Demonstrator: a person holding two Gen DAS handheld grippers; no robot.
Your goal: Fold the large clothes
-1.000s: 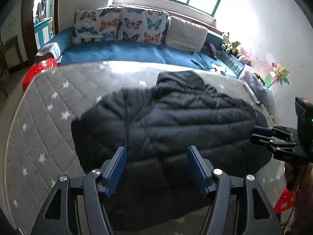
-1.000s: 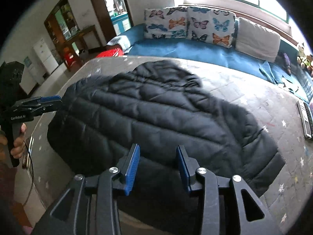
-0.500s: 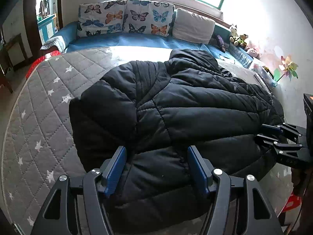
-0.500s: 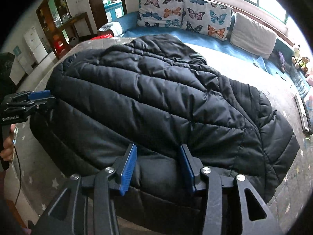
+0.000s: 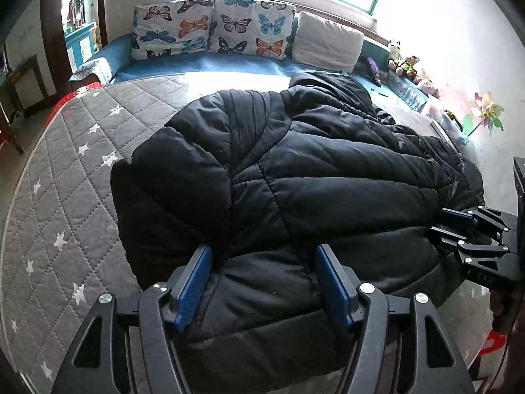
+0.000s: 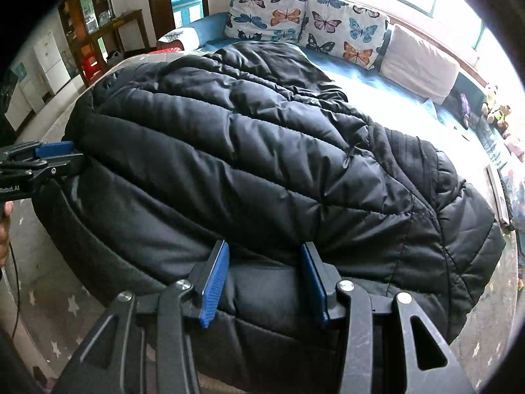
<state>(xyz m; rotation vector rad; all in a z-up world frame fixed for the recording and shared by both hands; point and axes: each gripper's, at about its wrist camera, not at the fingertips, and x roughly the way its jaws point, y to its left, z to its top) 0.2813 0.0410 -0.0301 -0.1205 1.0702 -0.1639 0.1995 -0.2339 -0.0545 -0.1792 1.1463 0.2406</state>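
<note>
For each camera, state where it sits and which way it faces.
Left wrist: sits on the left gripper, open over the black puffer jacket, facing the butterfly pillows; the right gripper shows at right.
Right wrist: sits on the right gripper, open over the jacket's near edge; the left gripper shows at left.
Shared: jacket, pillows, quilted mattress.

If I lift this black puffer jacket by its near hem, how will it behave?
The jacket is puffy and quilted, so it will likely sag and drape, not hold shape. Its sheen suggests slippery fabric. Thick padding may spring folds back open.
</note>
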